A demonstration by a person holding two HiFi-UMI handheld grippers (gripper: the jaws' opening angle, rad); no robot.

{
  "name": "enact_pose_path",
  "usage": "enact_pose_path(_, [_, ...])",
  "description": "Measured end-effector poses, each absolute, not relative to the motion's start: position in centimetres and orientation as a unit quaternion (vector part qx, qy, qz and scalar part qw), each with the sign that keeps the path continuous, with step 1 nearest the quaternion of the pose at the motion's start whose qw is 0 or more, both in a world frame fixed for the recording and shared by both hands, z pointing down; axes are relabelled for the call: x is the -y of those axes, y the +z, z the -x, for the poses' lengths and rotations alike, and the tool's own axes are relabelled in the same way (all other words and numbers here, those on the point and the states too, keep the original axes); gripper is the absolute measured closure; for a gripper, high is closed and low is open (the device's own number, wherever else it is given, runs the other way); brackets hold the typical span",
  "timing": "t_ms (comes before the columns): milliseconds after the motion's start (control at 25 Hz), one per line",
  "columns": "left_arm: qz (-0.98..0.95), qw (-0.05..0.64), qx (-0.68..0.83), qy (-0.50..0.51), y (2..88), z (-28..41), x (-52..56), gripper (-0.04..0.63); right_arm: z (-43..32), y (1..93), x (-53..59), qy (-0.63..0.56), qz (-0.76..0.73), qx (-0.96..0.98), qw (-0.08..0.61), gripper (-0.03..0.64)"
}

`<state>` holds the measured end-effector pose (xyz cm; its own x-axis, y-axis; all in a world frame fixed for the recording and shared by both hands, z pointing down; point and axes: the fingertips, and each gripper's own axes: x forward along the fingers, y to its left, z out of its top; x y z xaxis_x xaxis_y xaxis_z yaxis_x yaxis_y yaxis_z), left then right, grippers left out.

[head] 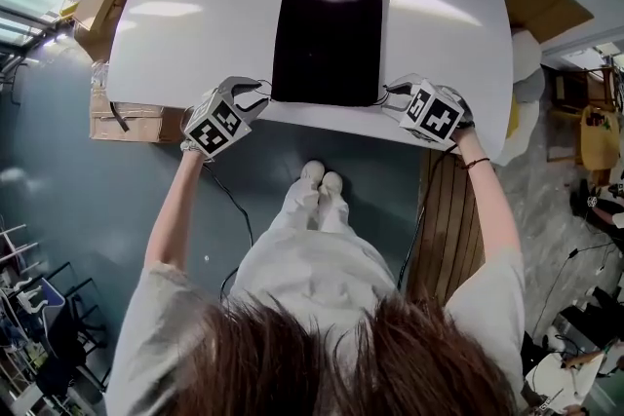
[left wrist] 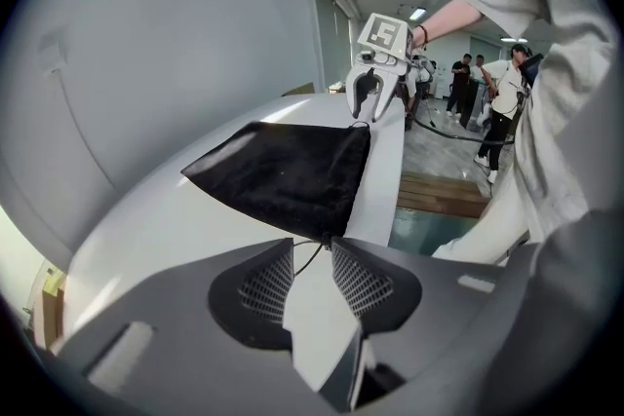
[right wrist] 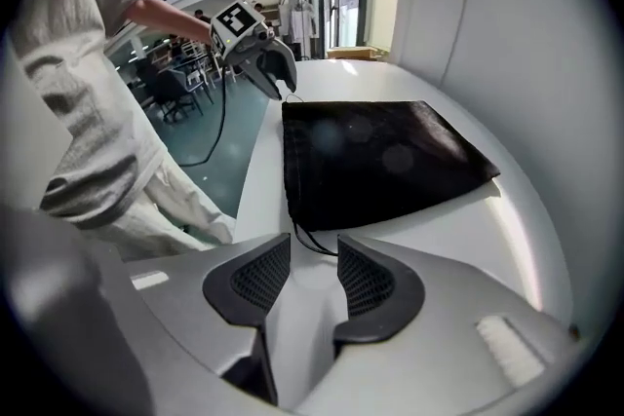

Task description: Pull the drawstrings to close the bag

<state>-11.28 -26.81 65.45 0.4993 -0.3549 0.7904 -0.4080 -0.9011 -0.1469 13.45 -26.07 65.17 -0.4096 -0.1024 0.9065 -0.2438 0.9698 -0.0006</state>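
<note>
In the head view, a black bag (head: pixel 327 39) lies flat on the white surface (head: pixel 185 15), with its mouth edge along the near rim at 6 o'clock. The left tongs (head: pixel 259 96) sit at the bag's 7 o'clock corner and the right tongs (head: pixel 391 97) at its 5 o'clock corner. With one on each side, the cords can be drawn in opposite ways.

In the left gripper view, these tongs are released. The pads stand apart, and the left drawstring (left wrist: pixel 310 253) loops between them unpinched. The bag's corner lies just beyond, at 12 o'clock.

In the right gripper view, these tongs are likewise spread. The right drawstring (right wrist: pixel 310 244) curls between the pads, and the bag fans out toward 1 o'clock. Both seem lined up to clench, and the mouth looks ungathered.
</note>
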Motion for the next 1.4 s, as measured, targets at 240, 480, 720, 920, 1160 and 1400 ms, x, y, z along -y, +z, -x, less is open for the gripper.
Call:
enact_pose_path(240, [-0.86, 0.028, 0.195, 0.47, 66.6, 10.9, 26.8, 0.476, -12.9, 66.1, 26.0, 0.028, -0.052, 0.822, 0.567, 0.449])
enact_pose_path(480, [-0.855, 0.039, 0.18, 0.485, 67.7, 11.0, 27.0, 0.476, -12.6, 67.5, 25.8, 0.019, -0.014, 0.805, 0.593, 0.451])
enact_pose_path(720, [-0.859, 0.05, 0.165, 0.483, 68.0, 10.8, 27.2, 0.494, -12.9, 67.9, 26.0, 0.041, -0.009, 0.8, 0.599, 0.471])
enact_pose_path(920, [-0.855, 0.059, 0.15, 0.493, 68.2, 10.7, 26.9, 0.552, -13.0, 67.9, 26.1, 0.03, -0.006, 0.794, 0.607, 0.507])
enact_pose_path(1160, [-0.855, 0.079, 0.152, 0.489, 68.2, 10.8, 26.6, 0.588, -12.9, 68.1, 26.0, 0.006, -0.003, 0.787, 0.616, 0.574])
enact_pose_path(1400, [-0.852, 0.098, 0.151, 0.492, 68.5, 10.9, 26.5, 0.589, -13.2, 67.9, 26.0, 0.01, -0.007, 0.781, 0.625, 0.597])
